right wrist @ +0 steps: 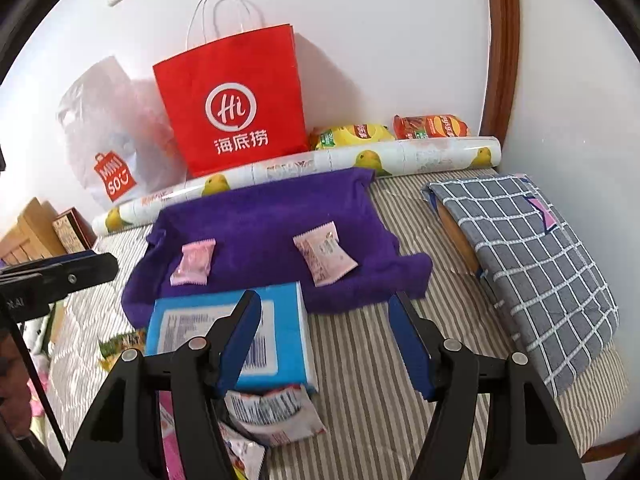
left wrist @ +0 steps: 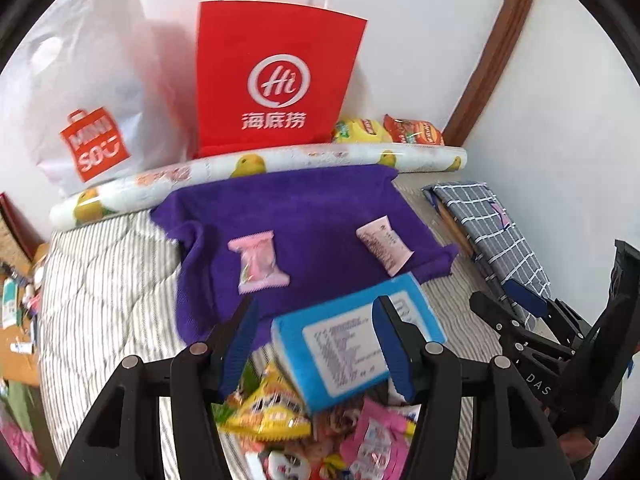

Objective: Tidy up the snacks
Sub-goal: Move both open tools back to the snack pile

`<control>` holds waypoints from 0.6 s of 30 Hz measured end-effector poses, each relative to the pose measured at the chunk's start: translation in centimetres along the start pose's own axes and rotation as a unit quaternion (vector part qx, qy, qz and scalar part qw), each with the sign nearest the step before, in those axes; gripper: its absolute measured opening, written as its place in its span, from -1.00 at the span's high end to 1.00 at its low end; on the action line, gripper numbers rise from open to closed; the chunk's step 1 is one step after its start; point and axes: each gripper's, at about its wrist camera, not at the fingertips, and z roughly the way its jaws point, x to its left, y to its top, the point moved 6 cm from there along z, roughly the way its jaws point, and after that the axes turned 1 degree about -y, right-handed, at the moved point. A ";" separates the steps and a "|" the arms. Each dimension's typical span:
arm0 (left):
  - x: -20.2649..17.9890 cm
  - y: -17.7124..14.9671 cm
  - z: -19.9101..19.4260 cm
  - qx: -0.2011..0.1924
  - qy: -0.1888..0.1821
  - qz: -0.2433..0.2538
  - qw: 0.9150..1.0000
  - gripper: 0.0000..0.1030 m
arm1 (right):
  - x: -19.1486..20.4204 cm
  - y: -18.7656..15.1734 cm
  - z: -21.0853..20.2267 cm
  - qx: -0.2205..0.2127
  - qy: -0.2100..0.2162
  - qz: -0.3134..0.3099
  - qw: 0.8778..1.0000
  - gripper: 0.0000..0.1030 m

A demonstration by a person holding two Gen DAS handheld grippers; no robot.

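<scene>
Sorting looks to be the step in hand: snacks from the loose pile go up onto the purple towel (right wrist: 256, 220), which lies on the striped bed (right wrist: 380, 344) in front of the patterned roll (right wrist: 304, 166), the red bag (right wrist: 236, 104) and the white bag (right wrist: 108, 136) at the wall. Two pink packets already lie flat on that towel, well apart: one to the left (left wrist: 259, 262), one to the right (left wrist: 383, 248). Next largest in the pile is the blue box (left wrist: 352, 344), lying label-up with its far end at the towel's near edge, on top of smaller wrappers; a yellow packet (left wrist: 268, 408) and more pink wrappers show under it. To do this well, I judge, the box should be taken across its short sides, squarely, and lifted straight so the wrappers beneath do not drag along, then set down on bare towel clear of both packets. The left gripper (left wrist: 316, 344) hangs over the box with its jaws spread wide; one blue pad crosses the box's right edge in the picture, but whether it touches I cannot tell, and nothing is gripped. The right gripper (right wrist: 326, 344) is likewise wide open and empty, over bare bedding just right of the box.
</scene>
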 end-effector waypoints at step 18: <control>4.6 -7.2 -2.4 0.014 0.025 -0.075 0.997 -0.09 | 0.4 -7.6 -0.1 0.094 0.062 0.002 0.994 -0.28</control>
